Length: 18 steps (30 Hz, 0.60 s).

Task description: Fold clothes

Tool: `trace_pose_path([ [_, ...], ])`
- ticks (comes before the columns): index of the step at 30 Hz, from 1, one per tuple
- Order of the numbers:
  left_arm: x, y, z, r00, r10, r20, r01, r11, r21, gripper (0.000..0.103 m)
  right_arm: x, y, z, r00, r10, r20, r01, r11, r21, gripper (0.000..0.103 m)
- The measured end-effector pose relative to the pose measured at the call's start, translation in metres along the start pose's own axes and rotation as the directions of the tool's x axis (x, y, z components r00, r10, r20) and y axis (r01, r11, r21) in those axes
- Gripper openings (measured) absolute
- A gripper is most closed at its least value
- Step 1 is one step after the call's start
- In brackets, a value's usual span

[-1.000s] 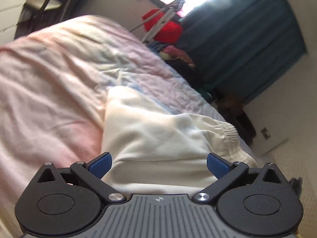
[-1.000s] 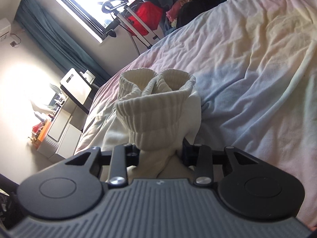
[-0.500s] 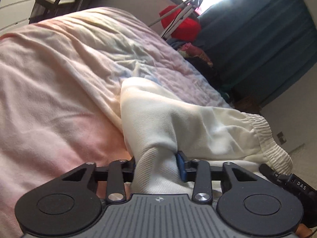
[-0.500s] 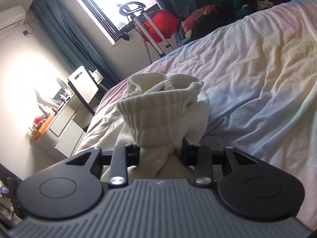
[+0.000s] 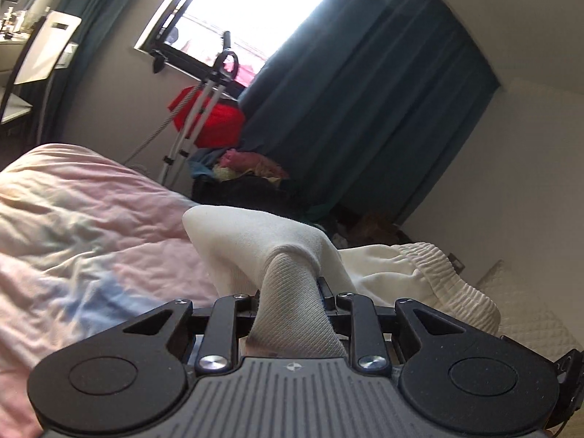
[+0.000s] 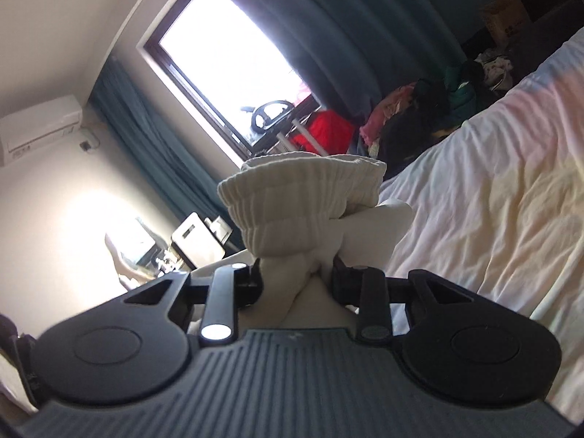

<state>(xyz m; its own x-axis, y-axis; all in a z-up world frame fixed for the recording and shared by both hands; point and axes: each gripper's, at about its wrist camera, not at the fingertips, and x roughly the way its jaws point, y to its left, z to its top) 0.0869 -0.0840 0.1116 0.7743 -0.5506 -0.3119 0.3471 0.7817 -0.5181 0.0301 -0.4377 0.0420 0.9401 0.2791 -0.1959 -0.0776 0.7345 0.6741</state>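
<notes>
My left claw [image 5: 288, 292] is clamped on a gathered fold of the cream garment [image 5: 255, 241]; the fabric fills the gap between the fingers. My right claw [image 6: 295, 277] is likewise clamped on the same garment, gripping it just below a ribbed cuff [image 6: 292, 197] that stands above the fingers.

Left wrist view only: the elastic waistband [image 5: 438, 270] of the garment extends to the right of the claw, and the garment rises clear of the pink bedspread [image 5: 91, 219] at the pinch point. A red item [image 5: 215, 124] hangs on a stand by the window [image 5: 255, 11].

Right wrist view only: the ribbed cuff, a wall-mounted air conditioner [image 6: 40, 127] at upper left, and a pile of clothes [image 6: 419, 109] beyond the bed. Whether the garment's lower part touches the bed cannot be determined from either view.
</notes>
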Motion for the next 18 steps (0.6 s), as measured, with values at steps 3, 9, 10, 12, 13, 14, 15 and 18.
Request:
trace_pose_path([
  [3,0.074,-0.044,0.020,0.998,-0.055,-0.014,0.056,0.997,0.044,0.024,0.004,-0.032,0.040,0.996,-0.076,0.040,0.076,0.997,0.013,0.035],
  [9,0.224,-0.115,0.029,0.988,-0.131,-0.080,0.140,0.983,0.122,0.024,0.013,-0.097,0.120,0.967,-0.228,0.115,0.224,0.973,0.049,0.035],
  [10,0.246,-0.124,0.027,0.986,-0.138,-0.095,0.150,0.979,0.135,0.024,0.015,-0.108,0.133,0.959,-0.253,0.127,0.248,0.967,0.056,0.035],
  [12,0.285,-0.140,0.022,0.983,-0.141,-0.119,0.160,0.973,0.169,0.024,0.018,-0.130,0.160,0.941,-0.302,0.150,0.295,0.953,0.071,0.035],
  [13,0.303,-0.147,0.018,0.981,-0.139,-0.134,0.163,0.969,0.187,0.024,0.021,-0.142,0.166,0.934,-0.321,0.157,0.312,0.947,0.083,0.035],
  [14,0.319,-0.151,0.011,0.979,-0.135,-0.151,0.164,0.964,0.207,0.024,0.026,-0.157,0.167,0.929,-0.334,0.159,0.320,0.941,0.105,0.035],
  [15,0.334,-0.152,0.003,0.977,-0.133,-0.169,0.169,0.961,0.220,0.024,0.030,-0.172,0.166,0.925,-0.344,0.161,0.324,0.936,0.136,0.035],
  [18,0.376,-0.141,-0.027,0.962,-0.144,-0.232,0.197,0.955,0.222,0.025,0.038,-0.216,0.149,0.912,-0.379,0.159,0.344,0.915,0.209,0.035],
])
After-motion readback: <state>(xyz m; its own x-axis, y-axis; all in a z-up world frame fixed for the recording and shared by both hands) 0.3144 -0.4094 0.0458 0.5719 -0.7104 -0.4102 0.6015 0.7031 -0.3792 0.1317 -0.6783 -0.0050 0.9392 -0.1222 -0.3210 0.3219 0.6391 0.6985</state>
